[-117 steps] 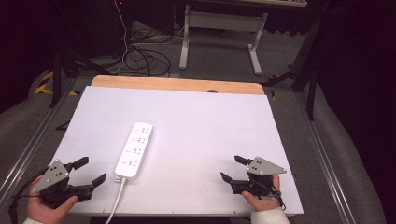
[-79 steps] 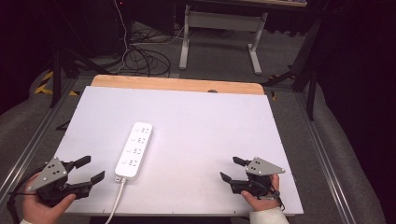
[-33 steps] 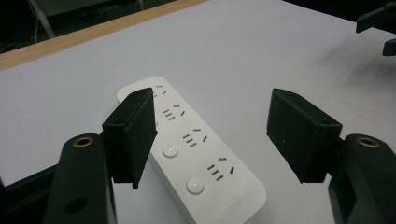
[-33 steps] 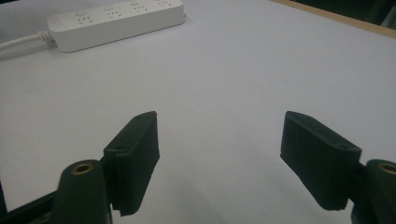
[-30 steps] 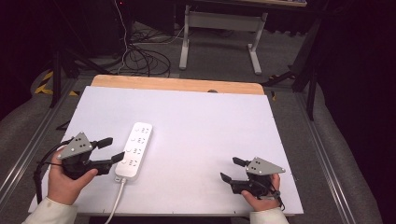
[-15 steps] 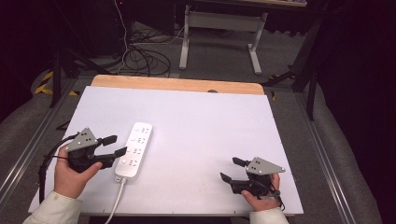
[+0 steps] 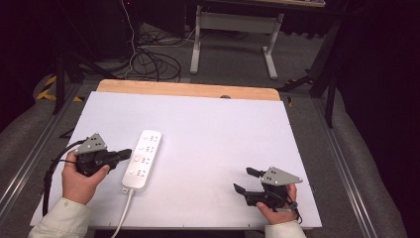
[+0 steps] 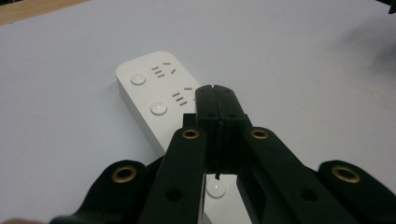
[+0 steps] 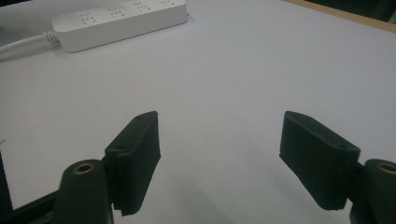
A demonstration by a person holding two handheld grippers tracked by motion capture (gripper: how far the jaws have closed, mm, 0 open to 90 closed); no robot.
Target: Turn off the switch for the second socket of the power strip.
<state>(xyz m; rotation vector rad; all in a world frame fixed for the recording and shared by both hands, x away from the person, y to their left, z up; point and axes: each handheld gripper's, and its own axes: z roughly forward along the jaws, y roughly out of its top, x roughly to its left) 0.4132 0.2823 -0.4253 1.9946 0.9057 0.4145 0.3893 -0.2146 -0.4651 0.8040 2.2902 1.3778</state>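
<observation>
A white power strip (image 7: 142, 159) lies on the white worktop (image 7: 218, 134) toward its left edge, running from near the front edge back toward the middle, with its cord (image 7: 123, 215) trailing off the front edge. The left gripper (image 7: 125, 154) has its jaws pressed together with nothing between them, and its tip sits over the strip's left side; in the left gripper view the closed tip (image 8: 218, 100) hovers above the top face just beside a row of round switch buttons (image 8: 159, 108). Whether it touches the surface cannot be told. The step in hand looks like pressing one of those buttons with the closed tip. To do it well, the person should centre the tip on a single button, come down squarely and push gently, so the light strip neither tips nor slides. The right gripper (image 7: 242, 180) rests near the front right corner, jaws spread wide and empty, well apart from the strip.
</observation>
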